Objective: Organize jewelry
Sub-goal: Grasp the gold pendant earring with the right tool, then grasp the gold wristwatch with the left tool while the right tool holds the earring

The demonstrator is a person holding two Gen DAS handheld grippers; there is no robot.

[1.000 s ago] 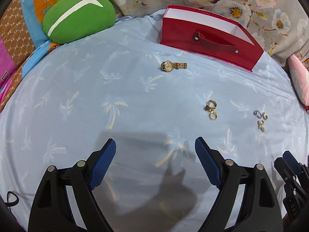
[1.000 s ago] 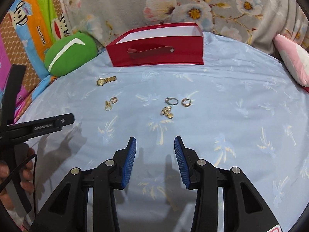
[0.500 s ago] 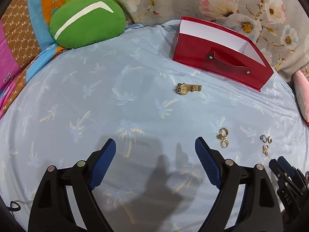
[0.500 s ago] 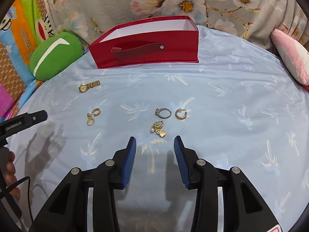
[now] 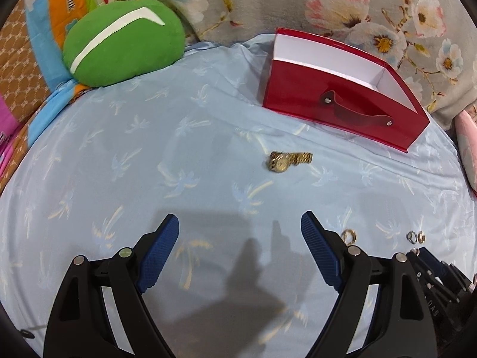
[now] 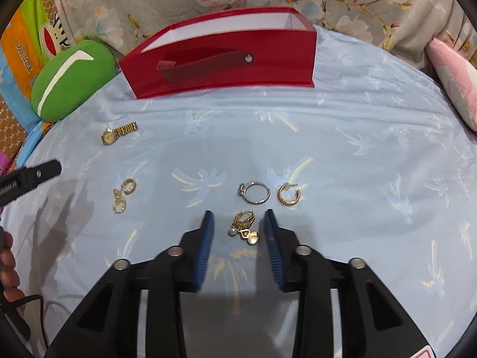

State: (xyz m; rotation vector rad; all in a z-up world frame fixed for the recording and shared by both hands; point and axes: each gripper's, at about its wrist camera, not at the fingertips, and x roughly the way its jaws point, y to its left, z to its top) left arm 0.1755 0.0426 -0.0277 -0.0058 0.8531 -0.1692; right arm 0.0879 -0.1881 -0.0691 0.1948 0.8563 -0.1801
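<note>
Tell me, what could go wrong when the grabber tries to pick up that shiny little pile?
The right gripper is open around the gold charm cluster, which looks like several small pieces. Closing might catch only some of them and leave or drop the rest. The silver ring and gold hoop earring lie just ahead, so pushing forward could knock them. The pads could also pinch the soft blue sheet.

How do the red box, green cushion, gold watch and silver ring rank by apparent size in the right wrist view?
1. red box
2. green cushion
3. gold watch
4. silver ring, much like the watch; nearness leaves that unsure.
</note>
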